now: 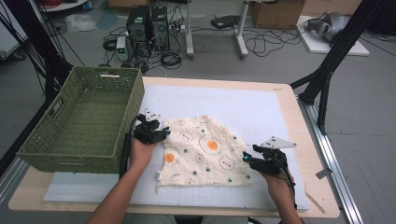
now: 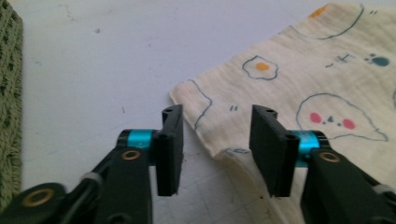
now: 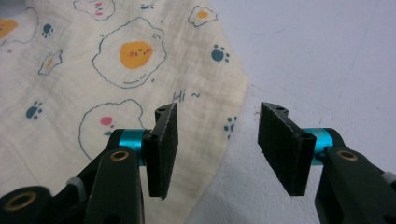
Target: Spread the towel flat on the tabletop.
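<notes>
A cream cloth (image 1: 203, 151) printed with fried eggs lies flat on the white mat (image 1: 243, 105), just right of the green basket (image 1: 84, 123). The left gripper (image 2: 215, 140) straddles the cloth's corner edge, jaws apart and seemingly not pressing it. The right gripper (image 3: 218, 142) hangs open over the opposite edge, holding nothing.

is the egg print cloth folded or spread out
Spread out, as far as shows: the cream egg-print muslin cloth lies flat on the white mat, print up, edges loose. Whether it is a single layer, cannot tell.
</notes>
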{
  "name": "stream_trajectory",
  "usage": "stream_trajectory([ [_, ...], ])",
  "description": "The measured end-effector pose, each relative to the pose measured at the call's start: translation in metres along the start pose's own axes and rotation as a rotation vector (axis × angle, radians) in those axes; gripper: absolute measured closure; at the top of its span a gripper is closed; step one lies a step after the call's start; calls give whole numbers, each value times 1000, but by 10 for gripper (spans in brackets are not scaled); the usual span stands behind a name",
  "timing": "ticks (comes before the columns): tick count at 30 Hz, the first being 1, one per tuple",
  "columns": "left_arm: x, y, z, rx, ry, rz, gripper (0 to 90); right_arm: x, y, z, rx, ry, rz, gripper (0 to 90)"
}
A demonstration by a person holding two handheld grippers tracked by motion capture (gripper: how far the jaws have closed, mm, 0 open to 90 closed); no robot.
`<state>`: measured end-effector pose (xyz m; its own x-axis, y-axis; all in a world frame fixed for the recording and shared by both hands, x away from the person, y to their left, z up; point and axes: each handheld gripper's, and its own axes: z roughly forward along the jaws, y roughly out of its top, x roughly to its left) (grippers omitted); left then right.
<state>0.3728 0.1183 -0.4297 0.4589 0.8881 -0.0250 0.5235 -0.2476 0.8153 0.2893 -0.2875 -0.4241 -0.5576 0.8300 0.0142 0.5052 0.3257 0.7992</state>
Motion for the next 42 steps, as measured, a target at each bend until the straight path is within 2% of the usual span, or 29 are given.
stream_trajectory([
  [6,-7,-12,-9,-25,-67,48,488,0,8,12,-11,-9,-4,471],
  [12,-11,-13,-12,-29,-138,56,485,3,21,35,3,2,-9,496],
  [14,-13,-13,-11,-18,-156,63,485,3,24,42,4,-7,-1,496],
  [15,-14,-14,-11,4,-161,79,485,1,26,43,-2,-17,2,495],
  [17,-15,-15,-9,30,-171,88,493,-5,33,47,-18,-16,35,490],
  [20,-15,-17,-6,56,-172,104,559,-11,45,57,-16,0,51,483],
  [22,-15,-19,-3,87,-164,125,660,-10,51,67,8,18,40,501],
  [24,-16,-21,-2,91,-180,127,763,-8,54,78,37,45,44,560],
  [26,-14,-25,-3,69,-182,124,846,-5,55,86,65,51,22,674],
  [27,-14,-27,-4,59,-184,107,846,-4,55,88,77,61,15,765],
  [28,-13,-28,-5,52,-188,104,849,-2,54,88,87,71,-3,842],
  [29,-12,-29,-6,55,-196,98,851,-1,54,88,94,76,-30,867],
  [31,-13,-29,-9,54,-204,104,852,1,55,83,99,71,-54,873],
  [35,-19,-32,-13,32,-240,104,853,-1,58,55,39,13,-80,874],
  [36,-21,-33,-15,20,-245,104,854,0,58,51,38,11,-87,874],
  [37,-22,-33,-15,22,-244,111,854,4,58,46,40,11,-114,873],
  [38,-22,-34,-17,17,-238,115,853,8,58,44,45,27,-127,873],
  [39,-22,-35,-18,10,-231,117,853,15,57,43,52,62,-152,871],
  [41,-20,-35,-19,7,-221,107,853,31,53,47,61,160,-169,869],
  [42,-18,-35,-21,6,-219,101,852,36,52,50,70,190,-167,869],
])
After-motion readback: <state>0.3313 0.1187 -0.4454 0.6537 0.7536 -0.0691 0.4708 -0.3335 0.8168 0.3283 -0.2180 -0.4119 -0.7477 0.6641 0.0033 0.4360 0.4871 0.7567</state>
